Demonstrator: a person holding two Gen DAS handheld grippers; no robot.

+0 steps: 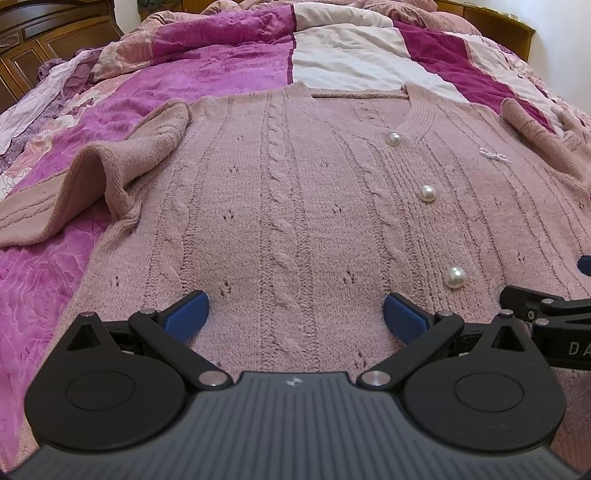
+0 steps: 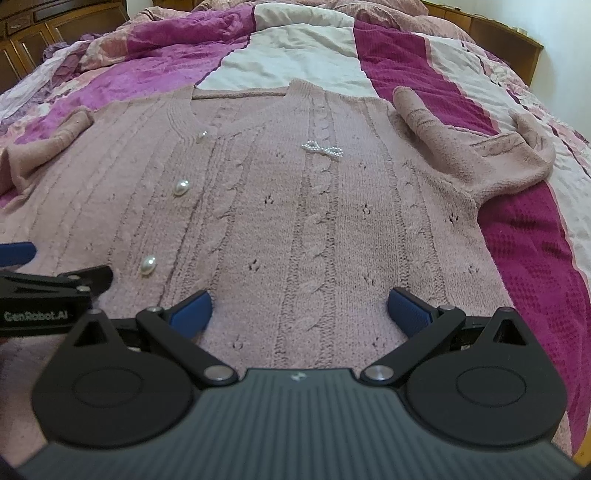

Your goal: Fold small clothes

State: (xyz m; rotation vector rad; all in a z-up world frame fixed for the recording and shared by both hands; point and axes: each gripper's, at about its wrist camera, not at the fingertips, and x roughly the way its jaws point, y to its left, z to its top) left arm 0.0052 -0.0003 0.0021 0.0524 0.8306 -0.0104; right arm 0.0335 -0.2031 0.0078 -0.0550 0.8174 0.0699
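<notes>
A pink cable-knit cardigan (image 1: 295,206) with pearl buttons (image 1: 427,193) lies flat, front up, on the bed; it also shows in the right wrist view (image 2: 314,221). A pearl bow (image 2: 322,148) sits on its chest. Its left sleeve (image 1: 110,173) is crumpled beside the body, its right sleeve (image 2: 461,147) is bent back. My left gripper (image 1: 295,317) is open and empty over the hem's left half. My right gripper (image 2: 300,314) is open and empty over the hem's right half. Each gripper shows at the edge of the other's view.
The bed is covered by a purple, magenta and white quilt (image 1: 207,66). Wooden cabinets (image 1: 33,48) stand at the far left. A wooden headboard (image 2: 491,33) and a white wall lie at the far right.
</notes>
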